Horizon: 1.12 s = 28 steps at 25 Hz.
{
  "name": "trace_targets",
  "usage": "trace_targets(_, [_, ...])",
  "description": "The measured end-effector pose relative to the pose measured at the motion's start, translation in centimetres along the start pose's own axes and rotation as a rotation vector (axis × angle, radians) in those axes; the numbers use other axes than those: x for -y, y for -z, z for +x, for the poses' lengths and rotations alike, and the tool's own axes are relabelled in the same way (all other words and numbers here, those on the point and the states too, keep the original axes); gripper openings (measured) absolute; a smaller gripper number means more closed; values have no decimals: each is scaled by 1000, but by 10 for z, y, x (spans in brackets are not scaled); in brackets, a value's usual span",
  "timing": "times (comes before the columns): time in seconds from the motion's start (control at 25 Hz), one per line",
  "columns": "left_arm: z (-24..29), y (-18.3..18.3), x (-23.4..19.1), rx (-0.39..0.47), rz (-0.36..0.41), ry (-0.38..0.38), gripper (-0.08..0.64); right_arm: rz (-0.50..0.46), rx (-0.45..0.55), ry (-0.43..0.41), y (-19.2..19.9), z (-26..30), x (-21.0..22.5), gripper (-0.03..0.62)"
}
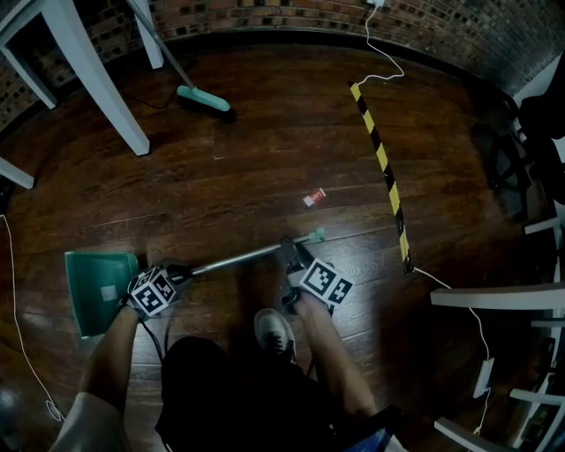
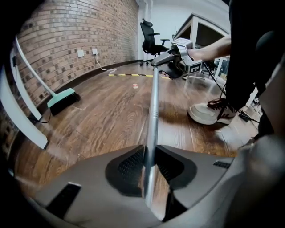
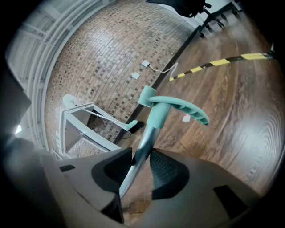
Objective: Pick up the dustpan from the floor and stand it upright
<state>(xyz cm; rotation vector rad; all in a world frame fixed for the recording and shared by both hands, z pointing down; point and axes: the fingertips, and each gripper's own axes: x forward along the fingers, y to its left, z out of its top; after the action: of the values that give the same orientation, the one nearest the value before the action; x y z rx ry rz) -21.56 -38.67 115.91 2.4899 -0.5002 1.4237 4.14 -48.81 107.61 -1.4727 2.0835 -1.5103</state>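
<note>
Low over the dark wooden floor, I keep left gripper and right gripper clenched on the slick metal pole of the teal plastic dustpan; light, pan-heavy, I judge

Dark wooden floor runs up to a curved brick wall with a black skirting. White table legs stand at the floor's top left corner. A black-and-yellow striped strip lies across the boards, a white cable trailing from the wall to its upper end. A black office chair stands by a bright far doorway.
</note>
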Motion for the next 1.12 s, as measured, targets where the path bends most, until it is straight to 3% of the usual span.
trace_targets(0.36, [-43, -69, -26, 240, -78, -113, 117, -166, 147, -97, -85, -22, -111, 115])
trace_targets(0.72, [-61, -100, -33, 431, -92, -151, 118, -375, 268, -115, -123, -55, -184, 115])
trace_targets(0.84, [-71, -121, -27, 520, -95, -152, 118, -462, 306, -154, -134, -70, -213, 115])
trace_targets(1.12, [-93, -153, -27, 640, -88, -156, 117, -649, 375, -262, -146, -97, -289, 112])
